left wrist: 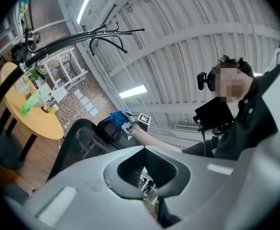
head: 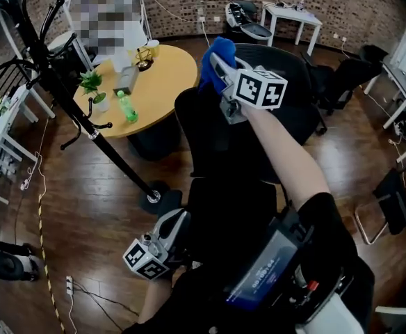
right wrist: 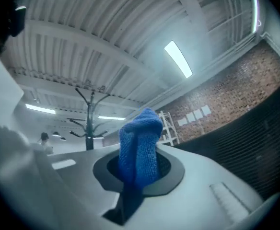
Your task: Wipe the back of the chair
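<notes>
A blue terry cloth [head: 210, 74] is clenched in the right tool [head: 218, 62] at the top of the black mesh chair back [head: 217, 145], the left tool [head: 177, 223] is closed, empty, low nearby, and a dark wooden floor [head: 85, 207], a round yellow tabletop [head: 163, 82] at far left and a brick wall [head: 189, 5] are seen around.

The black office chair [head: 220, 141] stands upright mid-scene, right of the round table, its back dark mesh. A bunched blue cloth [head: 220, 47] sits at the back's top, pinched in the right gripper [head: 218, 65].
</notes>
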A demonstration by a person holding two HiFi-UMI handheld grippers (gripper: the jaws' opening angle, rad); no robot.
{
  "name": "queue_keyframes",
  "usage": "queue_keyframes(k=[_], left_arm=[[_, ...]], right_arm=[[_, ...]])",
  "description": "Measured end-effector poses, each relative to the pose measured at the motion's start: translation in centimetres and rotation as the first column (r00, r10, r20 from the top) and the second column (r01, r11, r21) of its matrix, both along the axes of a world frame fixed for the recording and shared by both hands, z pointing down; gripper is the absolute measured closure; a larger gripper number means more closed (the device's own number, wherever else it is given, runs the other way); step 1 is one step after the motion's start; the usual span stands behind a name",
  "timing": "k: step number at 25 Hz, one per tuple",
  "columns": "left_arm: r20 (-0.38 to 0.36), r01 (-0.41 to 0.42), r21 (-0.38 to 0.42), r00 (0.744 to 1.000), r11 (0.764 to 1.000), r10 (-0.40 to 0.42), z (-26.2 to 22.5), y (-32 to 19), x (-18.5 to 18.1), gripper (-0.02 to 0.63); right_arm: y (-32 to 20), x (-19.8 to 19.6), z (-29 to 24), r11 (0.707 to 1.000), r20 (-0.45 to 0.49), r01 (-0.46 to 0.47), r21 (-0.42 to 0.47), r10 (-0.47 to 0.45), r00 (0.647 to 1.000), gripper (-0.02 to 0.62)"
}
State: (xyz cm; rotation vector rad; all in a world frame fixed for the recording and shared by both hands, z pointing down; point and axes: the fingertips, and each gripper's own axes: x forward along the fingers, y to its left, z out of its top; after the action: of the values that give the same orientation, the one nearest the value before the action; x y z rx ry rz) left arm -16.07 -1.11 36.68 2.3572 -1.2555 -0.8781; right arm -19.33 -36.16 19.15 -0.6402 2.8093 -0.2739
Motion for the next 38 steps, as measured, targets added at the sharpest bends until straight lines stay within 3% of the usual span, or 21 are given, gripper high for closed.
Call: queue_keyframes(k=[4, 7, 15, 20, 21, 23, 25, 27, 31, 34, 38], left_arm=[[0.004, 0.017, -0.006, 1.0, 1.0, -0.017, 0.6, -1.0, -0.7, 0.603], [-0.006, -0.023, -0.004, 1.0, 1.0, 0.023, 1.1, -2.6, -0.3, 0.603], [0.005, -0.25, -0.007, 0.968, 0.968, 0.25, 1.3, -6.6, 4.5, 0.603], [0.018, -0.325, -0.001, 0.945, 0.946, 0.325, 1.1, -7.3, 6.1, 0.603], [0.02, -0.328, -0.002, 0.944, 0.945, 0.328, 1.2, -7.2, 5.9, 0.603], [0.019, -0.325, -0.01, 0.946, 0.946, 0.325, 1.4, -7.0, 5.5, 0.603], [0.014, -0.308, -0.025, 0.951, 0.951, 0.308, 1.6, -6.5, 5.1, 0.603], [0.011, -0.274, -0.038, 0.962, 0.961, 0.274, 1.7, -5.9, 4.5, 0.603], [0.02, -0.18, -0.033, 0.983, 0.983, 0.181, 1.2, -4.5, 2.3, 0.603], [0.023, -0.107, -0.042, 0.994, 0.993, 0.108, 1.3, -3.5, 0.5, 0.603], [0.018, -0.052, -0.053, 0.998, 0.997, 0.053, 1.8, -2.5, -1.3, 0.603]], right_arm=[[-6.3, 3.4, 3.2, 0.968, -0.007, -0.171, -0.182, 0.173, 0.985, 0.565], [-8.7, 8.0, 5.0, 0.936, 0.025, -0.231, -0.265, 0.246, 0.969, 0.565], [-6.8, 21.1, 5.6, 0.916, -0.083, -0.385, -0.113, 0.378, 0.922, 0.565], [-5.3, 27.5, 5.6, 0.857, -0.095, -0.512, -0.063, 0.505, 0.858, 0.565], [-4.5, 27.4, 5.4, 0.861, -0.088, -0.506, -0.043, 0.501, 0.861, 0.565], [-1.8, 25.0, 5.1, 0.899, -0.067, -0.438, 0.011, 0.438, 0.896, 0.565], [1.5, 20.4, 5.2, 0.951, -0.055, -0.302, 0.061, 0.305, 0.951, 0.565], [4.7, 14.6, 6.4, 0.986, -0.073, -0.144, 0.084, 0.15, 0.986, 0.565], [7.6, 3.6, 9.8, 0.992, -0.143, 0.089, 0.085, -0.076, 0.987, 0.563], [6.4, -1.3, 12.5, 0.992, -0.196, 0.112, 0.059, -0.099, 0.976, 0.564], [1.7, -2.6, 15.3, 1.0, -0.231, -0.001, 0.0, 0.001, 0.973, 0.564]])
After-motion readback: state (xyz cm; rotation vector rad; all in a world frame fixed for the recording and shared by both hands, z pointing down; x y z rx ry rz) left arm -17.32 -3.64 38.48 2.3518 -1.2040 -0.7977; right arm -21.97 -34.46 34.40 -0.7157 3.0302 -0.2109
